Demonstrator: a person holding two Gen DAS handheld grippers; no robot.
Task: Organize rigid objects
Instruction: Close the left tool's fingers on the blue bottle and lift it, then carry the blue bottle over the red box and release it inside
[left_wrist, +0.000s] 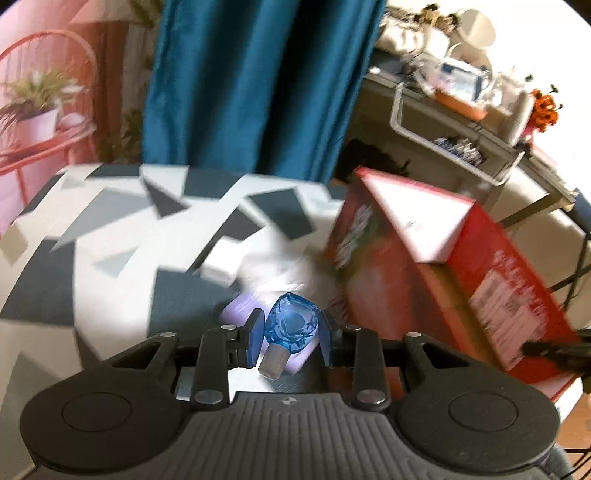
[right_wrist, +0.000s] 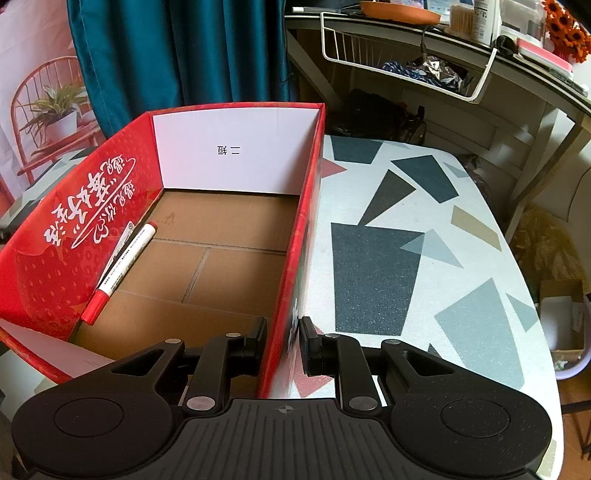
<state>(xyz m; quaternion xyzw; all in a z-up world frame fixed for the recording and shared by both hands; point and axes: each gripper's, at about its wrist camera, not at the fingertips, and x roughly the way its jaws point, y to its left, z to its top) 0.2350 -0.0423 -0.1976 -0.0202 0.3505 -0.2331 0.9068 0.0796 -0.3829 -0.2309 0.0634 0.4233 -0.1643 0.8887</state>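
Observation:
My left gripper (left_wrist: 291, 328) is shut on a blue faceted glass bottle (left_wrist: 292, 328) with a grey cap, held above the patterned table (left_wrist: 110, 236), left of the red cardboard box (left_wrist: 443, 280). The left wrist view is motion-blurred. A lilac object (left_wrist: 240, 308) lies just beyond the fingers. In the right wrist view my right gripper (right_wrist: 283, 343) straddles the right wall of the red box (right_wrist: 295, 258), its jaws close on either side of it. Inside the box lies a red-capped white marker (right_wrist: 123, 266) along the left wall.
The table top (right_wrist: 406, 240) extends right of the box. Behind stand a teal curtain (right_wrist: 177, 55), a desk with a white wire basket (right_wrist: 402, 66) and clutter, and a red chair with a potted plant (right_wrist: 55, 110).

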